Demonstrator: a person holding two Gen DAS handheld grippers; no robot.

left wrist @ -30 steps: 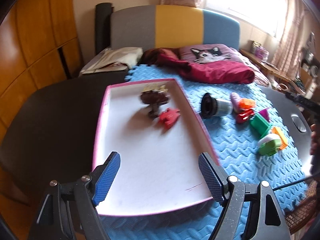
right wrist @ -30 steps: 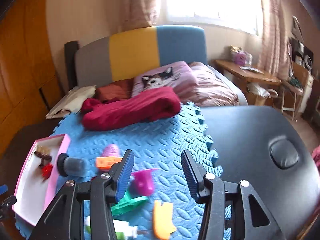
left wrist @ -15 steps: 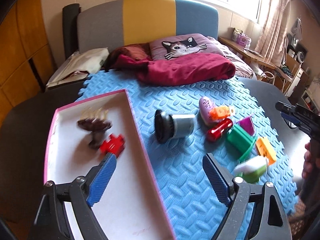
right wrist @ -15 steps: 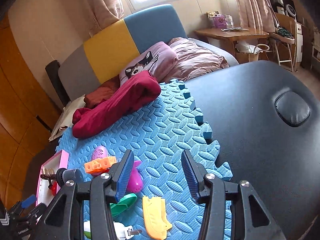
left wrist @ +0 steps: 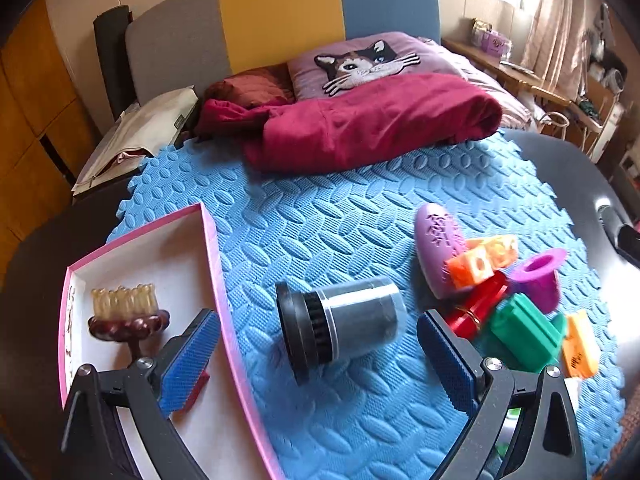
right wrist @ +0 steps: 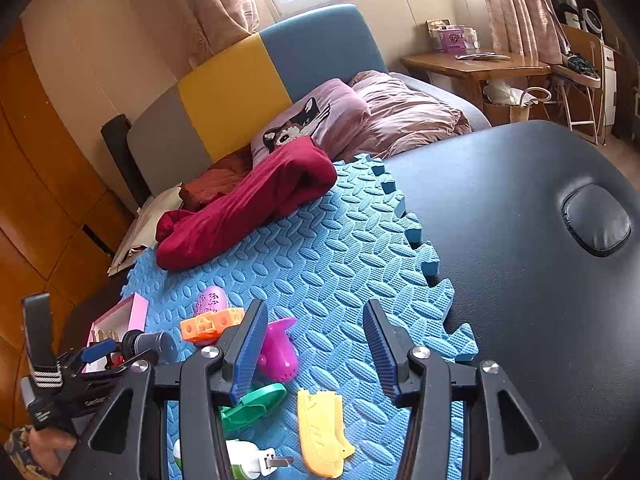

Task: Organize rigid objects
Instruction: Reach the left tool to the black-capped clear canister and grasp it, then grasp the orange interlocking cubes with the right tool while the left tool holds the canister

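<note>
A brush [left wrist: 124, 312] already lies in the tray [left wrist: 216, 264] at the mat's [left wrist: 320, 216] left edge; left gripper [left wrist: 316, 356], opening, straddles the cylinder [left wrist: 340, 332] (untouched), right gripper [right wrist: 316, 344] half apart, empty, most toys unsorted

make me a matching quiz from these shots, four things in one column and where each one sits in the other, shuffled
Things:
1. grey cylinder
2. brown brush
3. dark red cloth
4. yellow piece

Places:
A. far end of the blue mat, by the cat pillow
B. inside the pink-edged tray
C. on its side on the mat, just right of the tray
D. flat on the mat below the right gripper

Pairs: 1-C, 2-B, 3-A, 4-D
</note>
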